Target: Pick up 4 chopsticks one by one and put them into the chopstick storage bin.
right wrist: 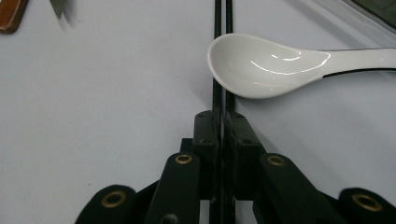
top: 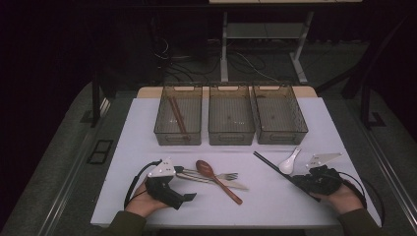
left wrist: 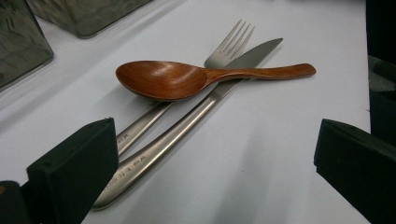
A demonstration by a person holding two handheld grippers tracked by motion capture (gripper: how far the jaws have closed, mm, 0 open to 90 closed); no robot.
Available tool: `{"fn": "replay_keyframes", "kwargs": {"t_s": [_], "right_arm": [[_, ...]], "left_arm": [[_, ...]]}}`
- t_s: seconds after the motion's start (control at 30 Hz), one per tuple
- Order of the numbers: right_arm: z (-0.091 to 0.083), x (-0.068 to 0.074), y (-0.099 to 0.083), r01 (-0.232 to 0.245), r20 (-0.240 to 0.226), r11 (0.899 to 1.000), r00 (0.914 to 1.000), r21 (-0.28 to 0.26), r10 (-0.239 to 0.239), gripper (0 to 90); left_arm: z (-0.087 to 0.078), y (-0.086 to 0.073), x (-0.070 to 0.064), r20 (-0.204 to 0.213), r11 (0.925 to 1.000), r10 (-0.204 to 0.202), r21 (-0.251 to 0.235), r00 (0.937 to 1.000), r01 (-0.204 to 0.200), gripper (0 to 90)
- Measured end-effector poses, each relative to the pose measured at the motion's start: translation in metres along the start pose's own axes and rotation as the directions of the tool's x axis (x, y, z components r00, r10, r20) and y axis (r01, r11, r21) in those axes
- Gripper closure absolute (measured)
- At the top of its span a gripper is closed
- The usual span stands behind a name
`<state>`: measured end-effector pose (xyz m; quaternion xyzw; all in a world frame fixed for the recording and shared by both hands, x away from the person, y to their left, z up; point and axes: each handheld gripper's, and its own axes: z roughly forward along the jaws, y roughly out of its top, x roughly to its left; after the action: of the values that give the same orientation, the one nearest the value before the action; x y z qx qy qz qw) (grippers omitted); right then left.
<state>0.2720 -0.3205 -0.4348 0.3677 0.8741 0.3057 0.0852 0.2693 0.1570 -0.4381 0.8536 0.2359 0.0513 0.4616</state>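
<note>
A wooden spoon [left wrist: 163, 79] lies across a steel fork [left wrist: 229, 46] and a steel knife [left wrist: 187, 126] on the white table. My left gripper [left wrist: 215, 177] is open just short of their handles, with the knife handle close to its left jaw. In the high view the left gripper [top: 186, 183] sits at the front left, beside the wooden spoon [top: 209, 172]. My right gripper [right wrist: 222, 116] is shut on a pair of black chopsticks [right wrist: 222, 46]. A white ceramic spoon [right wrist: 271, 65] rests over them. In the high view the right gripper [top: 297, 180] holds the black chopsticks [top: 270, 164] at the front right.
Three clear bins stand in a row at the back of the table: the left bin [top: 160, 125] holds brown chopsticks [top: 178, 118], and the middle bin [top: 231, 137] and right bin [top: 301, 125] look empty. Desk legs and cables lie on the floor beyond the table.
</note>
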Motion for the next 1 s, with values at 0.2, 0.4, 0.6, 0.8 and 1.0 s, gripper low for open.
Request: {"fn": "replay_keyframes", "kwargs": {"t_s": [0.2,0.4,0.6,0.8,1.0], "right_arm": [[0.0020,0.0018,0.0007,0.013,-0.012,1.000,0.9998,0.012,-0.013,83.1],[0.0039,0.0032,0.0009,0.023,-0.011,1.000,0.9997,0.013,-0.023,83.2],[0.0062,0.0048,0.0009,0.037,-0.009,0.999,0.9993,0.026,-0.037,83.8],[0.0069,0.0062,0.0007,0.049,-0.001,0.998,0.9988,0.024,-0.049,84.8],[0.0070,0.0062,0.0017,0.044,-0.002,0.999,0.9990,0.030,-0.044,85.7]], "left_arm": [[0.0000,0.0000,0.0000,0.000,1.0000,0.001,-0.001,1.0000,-0.001,0.0],[0.0000,-0.0001,0.0000,0.001,1.0000,0.000,-0.001,1.0000,0.000,0.0],[0.0002,0.0000,-0.0001,0.001,1.0000,0.000,0.000,1.0000,0.000,0.0],[0.0005,0.0000,-0.0005,0.004,1.0000,0.000,0.001,1.0000,0.000,0.0],[0.0005,0.0000,-0.0005,0.004,1.0000,0.000,0.001,1.0000,0.000,0.0]]}}
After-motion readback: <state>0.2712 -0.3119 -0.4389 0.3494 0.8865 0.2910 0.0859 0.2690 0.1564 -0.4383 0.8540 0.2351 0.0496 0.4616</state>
